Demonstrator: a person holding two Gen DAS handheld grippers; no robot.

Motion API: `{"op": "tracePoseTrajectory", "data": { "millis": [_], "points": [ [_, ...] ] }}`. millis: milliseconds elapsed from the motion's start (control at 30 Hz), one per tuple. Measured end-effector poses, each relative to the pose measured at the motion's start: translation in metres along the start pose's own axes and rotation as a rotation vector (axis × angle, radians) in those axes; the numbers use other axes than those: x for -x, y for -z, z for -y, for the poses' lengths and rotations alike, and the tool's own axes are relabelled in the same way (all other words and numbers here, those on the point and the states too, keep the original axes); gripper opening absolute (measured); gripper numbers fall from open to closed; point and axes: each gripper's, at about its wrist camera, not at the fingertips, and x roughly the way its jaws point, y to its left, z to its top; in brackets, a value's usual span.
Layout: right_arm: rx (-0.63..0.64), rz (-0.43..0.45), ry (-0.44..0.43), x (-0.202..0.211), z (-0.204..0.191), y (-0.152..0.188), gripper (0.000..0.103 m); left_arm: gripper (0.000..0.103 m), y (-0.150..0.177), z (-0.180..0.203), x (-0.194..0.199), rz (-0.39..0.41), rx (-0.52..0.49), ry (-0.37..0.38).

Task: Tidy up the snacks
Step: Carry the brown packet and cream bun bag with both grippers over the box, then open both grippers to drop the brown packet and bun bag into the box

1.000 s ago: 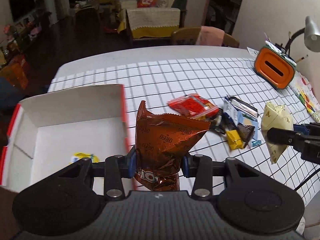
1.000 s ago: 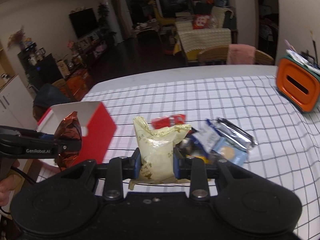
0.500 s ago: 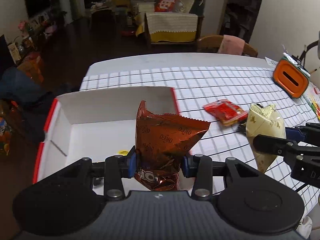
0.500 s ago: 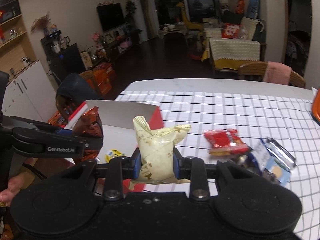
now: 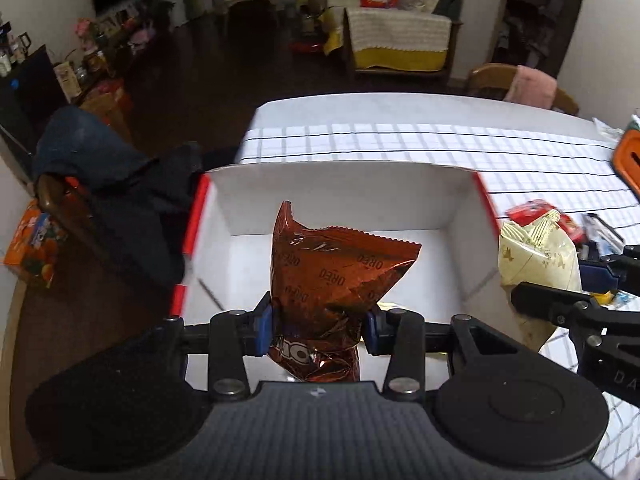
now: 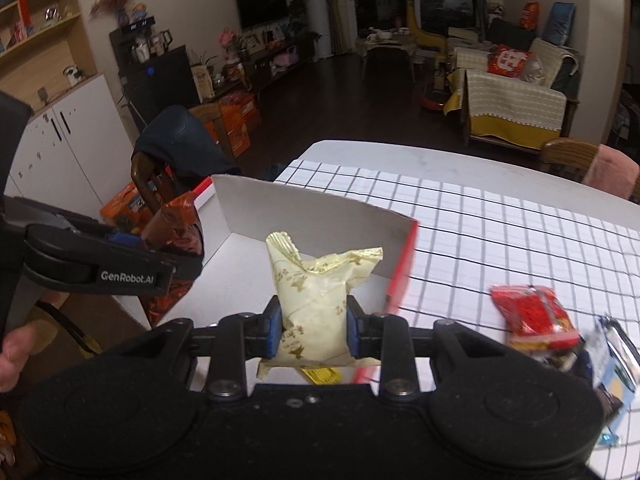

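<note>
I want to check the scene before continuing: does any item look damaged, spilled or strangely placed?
Nothing is spilled. The brown Oreo bag looks crumpled where the left gripper pinches it, and some snacks lie loose on the table outside the box.

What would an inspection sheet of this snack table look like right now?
Surface: table under a white cloth with a black grid.
Job's things: white box with red edges, open; brown Oreo bag; cream packet; red packet and blurred wrappers lying on the cloth.
Clutter: orange holder at the table's edge.
Grippers: left gripper clamps the Oreo bag over the box; right gripper clamps the cream packet.
Cables: dark cord beside the left hand.
Surroundings: living room, sofa, television, chair draped with dark clothing.
</note>
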Motion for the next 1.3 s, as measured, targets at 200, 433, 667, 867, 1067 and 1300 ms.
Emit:
{"op": "tracePoseTrajectory", "data": {
  "millis": [200,433,667,867,1067,1300],
  "points": [
    [0.051,-0.048,-0.009,-0.038,-0.009,-0.005,0.029,0.041,-0.006,-0.016,-0.023,-0.043,-0.027,-0.026],
    [0.091,-0.141,-0.023,-0.077,-0.026,0.001,0.029,0.041,-0.006,-0.015,-0.049,-0.106,-0.087,-0.041],
    [0.106,-0.214,-0.01,-0.1,-0.033,0.009,0.029,0.041,0.001,-0.013,-0.069,-0.166,-0.127,-0.054],
    [0.114,-0.25,-0.008,-0.108,-0.036,0.01,0.03,0.042,0.01,-0.008,-0.076,-0.204,-0.149,-0.046],
    [0.122,-0.261,0.0,-0.109,-0.04,0.01,0.032,0.042,0.019,-0.006,-0.075,-0.217,-0.152,-0.047],
    [0.102,-0.228,-0.008,-0.099,-0.039,0.008,0.036,0.05,0.021,-0.008,-0.062,-0.191,-0.14,-0.033]
  ]
}}
